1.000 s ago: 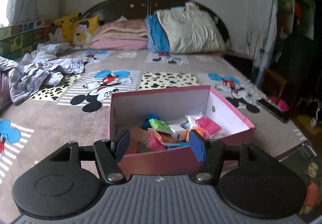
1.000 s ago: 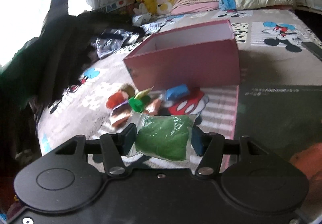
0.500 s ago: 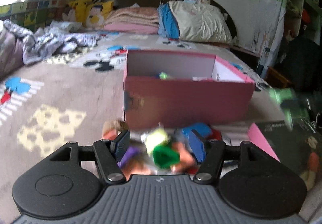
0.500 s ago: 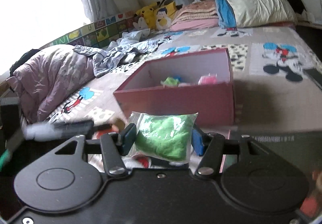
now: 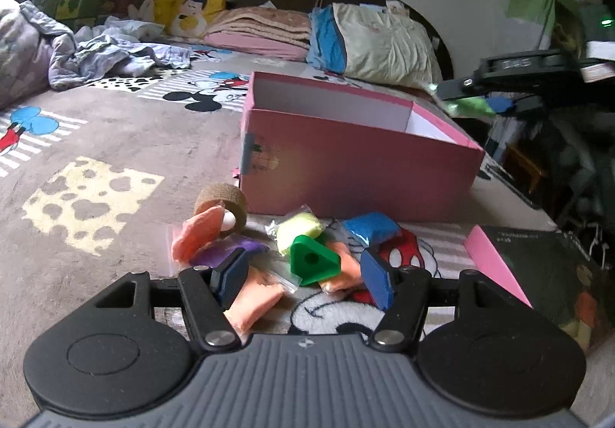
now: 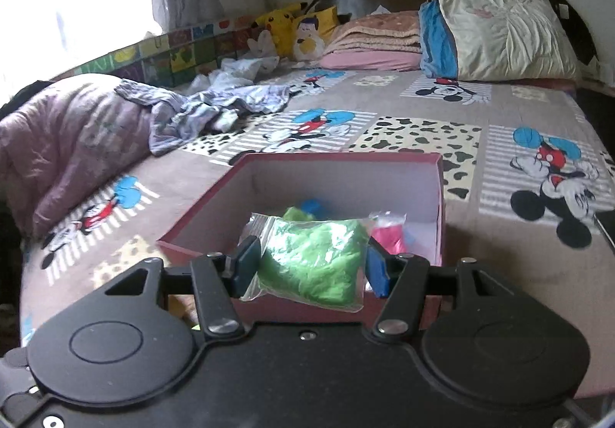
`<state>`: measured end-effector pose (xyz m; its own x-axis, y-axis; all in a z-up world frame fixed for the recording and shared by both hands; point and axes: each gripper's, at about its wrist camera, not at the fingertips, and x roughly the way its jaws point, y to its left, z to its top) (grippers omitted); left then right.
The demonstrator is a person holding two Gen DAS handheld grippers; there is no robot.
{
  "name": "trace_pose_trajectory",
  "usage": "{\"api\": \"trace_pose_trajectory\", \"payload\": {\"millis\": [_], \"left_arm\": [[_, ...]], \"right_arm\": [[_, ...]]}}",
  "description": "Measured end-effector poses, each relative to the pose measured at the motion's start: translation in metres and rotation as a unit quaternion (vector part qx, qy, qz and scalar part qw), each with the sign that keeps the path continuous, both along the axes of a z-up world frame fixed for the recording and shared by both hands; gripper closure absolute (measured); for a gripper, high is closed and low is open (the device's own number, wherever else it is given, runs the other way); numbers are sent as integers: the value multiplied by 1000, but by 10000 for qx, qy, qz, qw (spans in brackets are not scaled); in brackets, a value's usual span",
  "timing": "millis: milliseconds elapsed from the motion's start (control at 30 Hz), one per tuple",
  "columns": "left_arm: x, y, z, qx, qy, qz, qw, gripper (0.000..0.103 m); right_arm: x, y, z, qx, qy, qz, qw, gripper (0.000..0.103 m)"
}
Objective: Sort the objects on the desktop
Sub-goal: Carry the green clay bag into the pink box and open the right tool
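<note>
Left tongs held low and level over the bed, fingers spread wide with nothing between them, aimed at a small heap of things just in front of the pink box. Counted in that heap: three orange bags, one purple bag, one yellow-green bag, one blue bag, one green triangular block, one roll of brown tape at the near-left corner of the box. One dark magazine with a pink edge lying to the right.

Right tongs raised above the near edge of the pink box, pointing down into it, closed partway on one clear bag of green filling pinched between the two blue pads; same tongs visible from the left wrist view high at far right, over the box's far-right corner. Inside the box: one pink bag, one blue piece and one green piece, partly hidden behind the held bag.

Farther back on the bed: one cream pillow, one stack of folded blankets, two plush toys, one crumpled heap of clothes.
</note>
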<state>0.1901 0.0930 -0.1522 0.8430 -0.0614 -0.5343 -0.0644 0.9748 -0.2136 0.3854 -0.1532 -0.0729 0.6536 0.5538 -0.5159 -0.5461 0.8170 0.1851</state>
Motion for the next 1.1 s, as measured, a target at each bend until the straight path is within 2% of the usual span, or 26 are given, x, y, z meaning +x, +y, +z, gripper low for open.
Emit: {"api": "trace_pose_trajectory", "payload": {"millis": [233, 567, 633, 667, 800, 1100], "left_arm": [[0, 5, -6, -81, 45, 34, 10000, 40], [0, 5, -11, -80, 157, -63, 9998, 40], [0, 5, -12, -106, 175, -67, 9998, 40], [0, 5, -11, -102, 166, -72, 9998, 40], [0, 6, -12, -129, 188, -72, 9997, 40], [-2, 11, -10, -76, 193, 15, 9998, 40]], "right_arm": [[45, 22, -11, -297, 224, -37, 9993, 46], [88, 56, -33, -919, 481, -151, 9945, 45], [94, 60, -38, -1013, 567, -220, 9930, 39], [95, 61, -40, -1036, 605, -247, 9925, 39], [85, 56, -35, -965, 521, -290, 9935, 33], [23, 41, -10, -641, 15, -32, 9979, 31]]}}
